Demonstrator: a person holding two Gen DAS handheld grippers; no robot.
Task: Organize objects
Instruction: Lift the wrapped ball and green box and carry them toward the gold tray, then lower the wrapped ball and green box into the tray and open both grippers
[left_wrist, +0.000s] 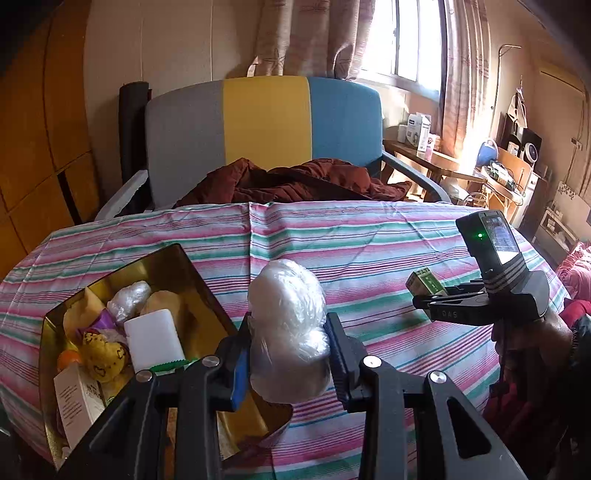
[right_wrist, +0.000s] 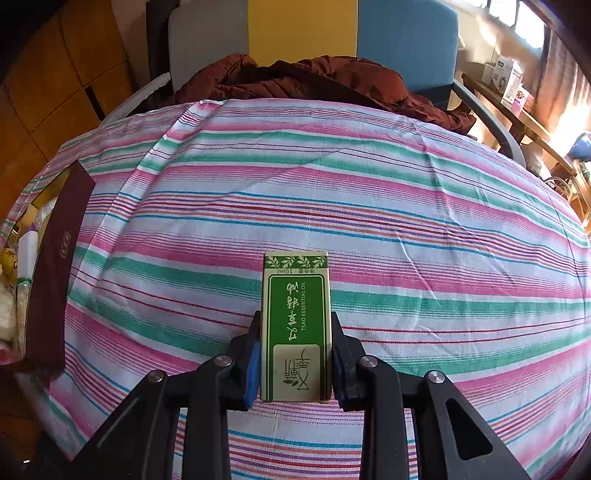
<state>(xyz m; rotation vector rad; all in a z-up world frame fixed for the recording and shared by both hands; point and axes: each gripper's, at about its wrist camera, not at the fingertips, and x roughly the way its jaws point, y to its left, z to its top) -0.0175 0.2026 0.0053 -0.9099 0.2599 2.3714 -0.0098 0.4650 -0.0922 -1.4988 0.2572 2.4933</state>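
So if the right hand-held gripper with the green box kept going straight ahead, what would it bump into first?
Probably nothing soon. The right hand-held gripper holds the green box above bare striped tablecloth. The first thing ahead looks like the brown jacket on the chair, though depth is unclear.

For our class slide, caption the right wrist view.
Right gripper holds a green box above the striped cloth.

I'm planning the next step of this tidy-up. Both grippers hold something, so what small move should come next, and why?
Probably swing the left gripper leftward over the gold tin and drop the clear plastic bundle there. The tin lies just beside it, already holding other items, while the right gripper, shut on the green essential oil box, is farther away.
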